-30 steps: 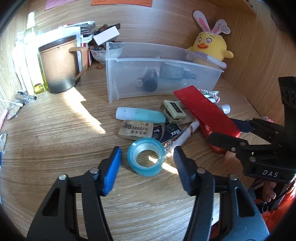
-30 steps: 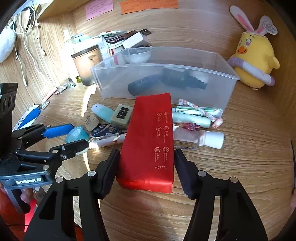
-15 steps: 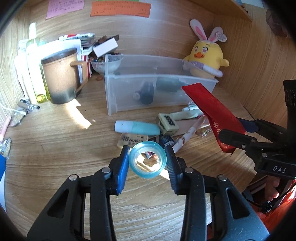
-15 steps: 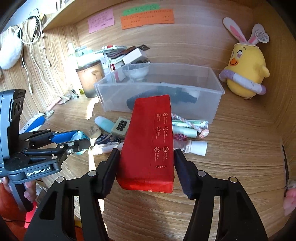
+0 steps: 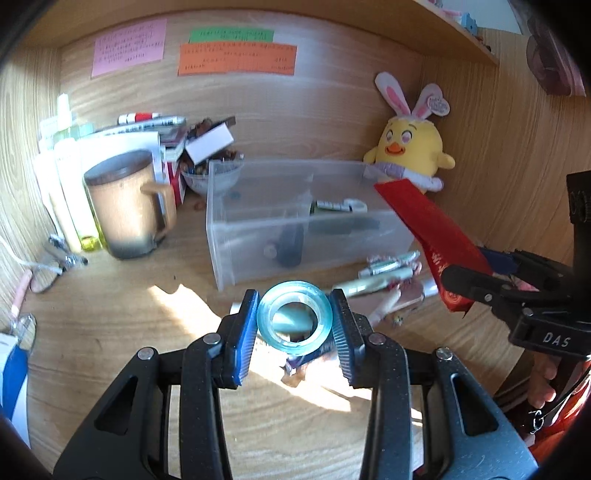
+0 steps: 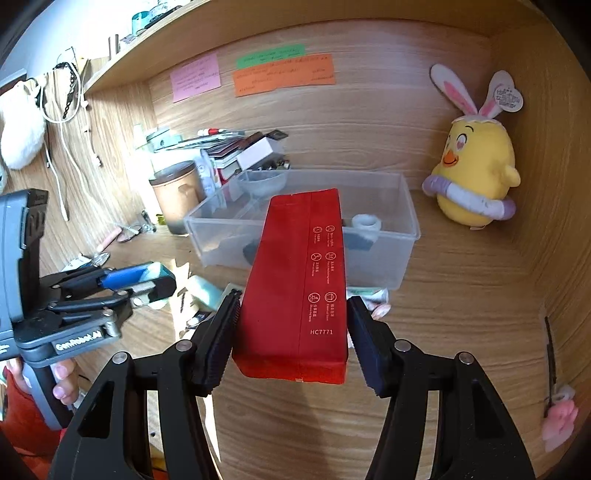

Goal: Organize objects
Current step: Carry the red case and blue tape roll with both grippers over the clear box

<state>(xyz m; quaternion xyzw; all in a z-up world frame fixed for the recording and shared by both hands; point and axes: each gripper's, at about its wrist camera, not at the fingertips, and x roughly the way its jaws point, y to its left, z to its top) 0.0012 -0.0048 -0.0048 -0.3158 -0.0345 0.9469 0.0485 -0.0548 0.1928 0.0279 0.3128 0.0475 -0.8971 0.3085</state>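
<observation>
Left gripper (image 5: pixel 293 317) clamps the tape roll (image 5: pixel 293 318) at centre frame, hiding items behind it. Right gripper (image 6: pixel 291 321) grips the red pack (image 6: pixel 299 280), which covers the middle of the bin (image 6: pixel 402 236).

Black hand-held gripper (image 5: pixel 293 321), blue pad, silver screws, "DAS" lettering, perhaps red sleeve (image 6: pixel 22 413)

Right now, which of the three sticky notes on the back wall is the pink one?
The pink note is the leftmost one, standing alone. The green note and the orange note sit to its right, green stacked directly above the wider orange.
</observation>
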